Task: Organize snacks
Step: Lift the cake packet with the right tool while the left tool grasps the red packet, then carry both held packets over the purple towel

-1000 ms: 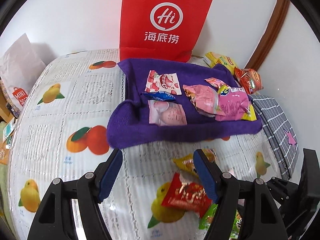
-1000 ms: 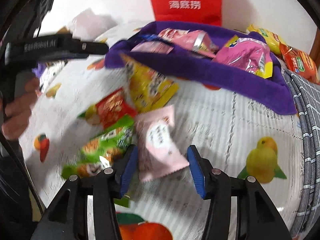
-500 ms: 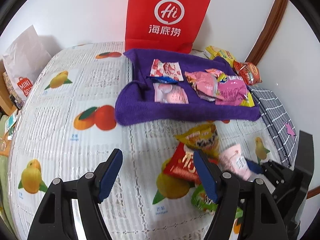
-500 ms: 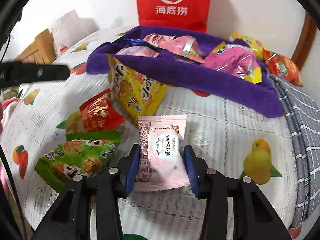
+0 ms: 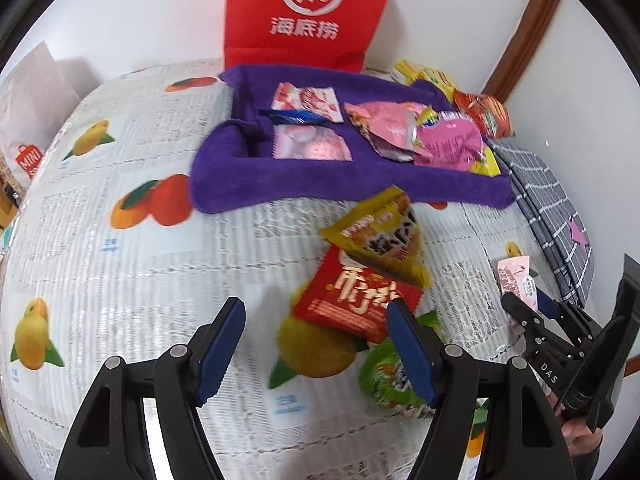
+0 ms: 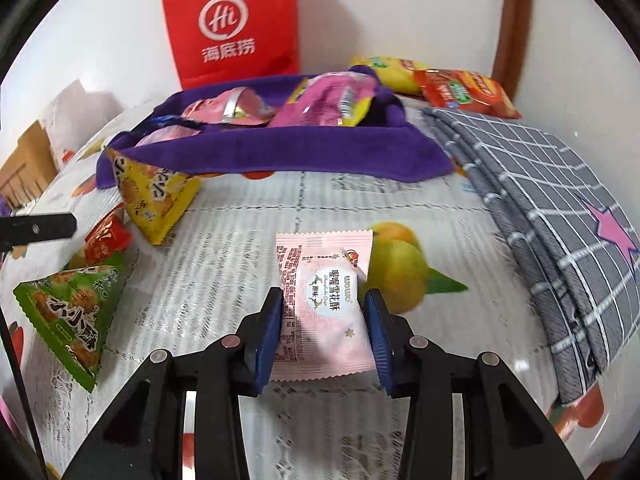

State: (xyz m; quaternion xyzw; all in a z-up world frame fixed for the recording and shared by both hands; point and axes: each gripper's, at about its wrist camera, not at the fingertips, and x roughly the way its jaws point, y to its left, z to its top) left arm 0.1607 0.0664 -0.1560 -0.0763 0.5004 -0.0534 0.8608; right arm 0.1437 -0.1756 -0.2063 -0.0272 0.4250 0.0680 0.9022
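Note:
My right gripper [image 6: 325,312] is shut on a pale pink snack packet [image 6: 324,300] and holds it just above the fruit-print tablecloth; the packet also shows in the left wrist view [image 5: 514,280]. My left gripper [image 5: 316,332] is open and empty above the table, with a red packet [image 5: 356,300] between its tips. A yellow triangular packet [image 5: 380,232], a green packet [image 5: 388,376] and the red one lie loose in front of a purple towel [image 5: 248,184] that carries several pink and white snacks [image 5: 308,142].
A red paper bag [image 5: 304,12] stands against the wall behind the towel. Yellow and orange packets [image 6: 460,88] lie at the back right. A grey checked cloth [image 6: 540,184] covers the table's right side. A white bag [image 5: 28,92] is at the far left.
My right gripper closed on the pink packet and lifted it to the right, away from the loose packets. My left gripper pulled back, bringing the loose packets into its view.

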